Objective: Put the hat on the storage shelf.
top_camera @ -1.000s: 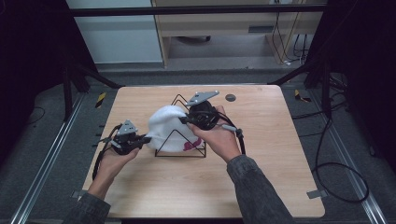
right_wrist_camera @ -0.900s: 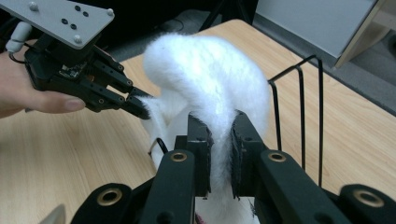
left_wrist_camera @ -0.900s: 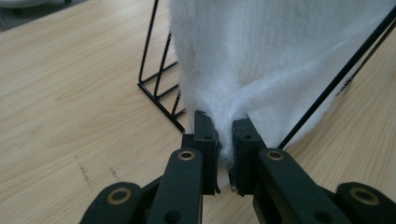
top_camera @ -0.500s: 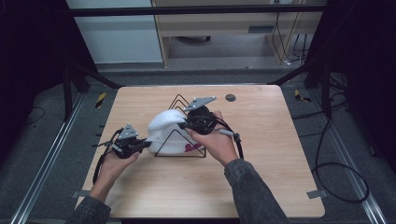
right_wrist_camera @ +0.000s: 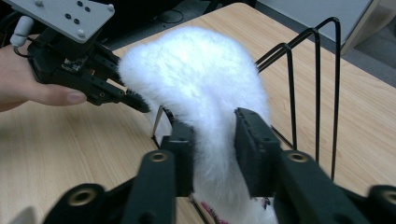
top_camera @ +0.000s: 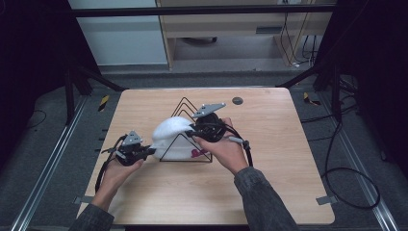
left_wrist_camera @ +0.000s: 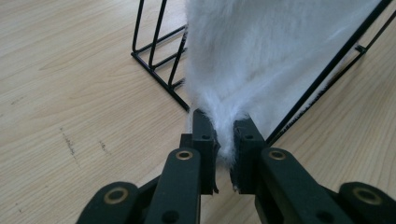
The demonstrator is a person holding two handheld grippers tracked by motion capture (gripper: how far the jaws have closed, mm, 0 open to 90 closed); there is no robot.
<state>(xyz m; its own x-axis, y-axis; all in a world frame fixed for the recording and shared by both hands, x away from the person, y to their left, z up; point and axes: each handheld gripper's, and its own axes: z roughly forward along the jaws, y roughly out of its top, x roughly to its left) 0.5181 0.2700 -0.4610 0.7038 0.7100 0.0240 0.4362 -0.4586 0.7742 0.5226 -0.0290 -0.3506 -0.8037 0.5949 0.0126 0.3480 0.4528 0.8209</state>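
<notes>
The white fluffy cloth [top_camera: 172, 137] drapes over the black wire rack [top_camera: 185, 132] mid-desk. The left tool [left_wrist_camera: 225, 140] pinches its near-left end; the right tool [right_wrist_camera: 212, 156] has just been opening, its pads loosely around the cloth's opposite end.

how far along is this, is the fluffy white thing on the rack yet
Mostly. The white fluffy cloth is already draped over the black wire rack. In hand: the left gripper pinches its lower edge, while the right gripper has the cloth between jaws that have just been opening and look slack on it. Left to do: both grippers letting go and backing away across the table.
</notes>
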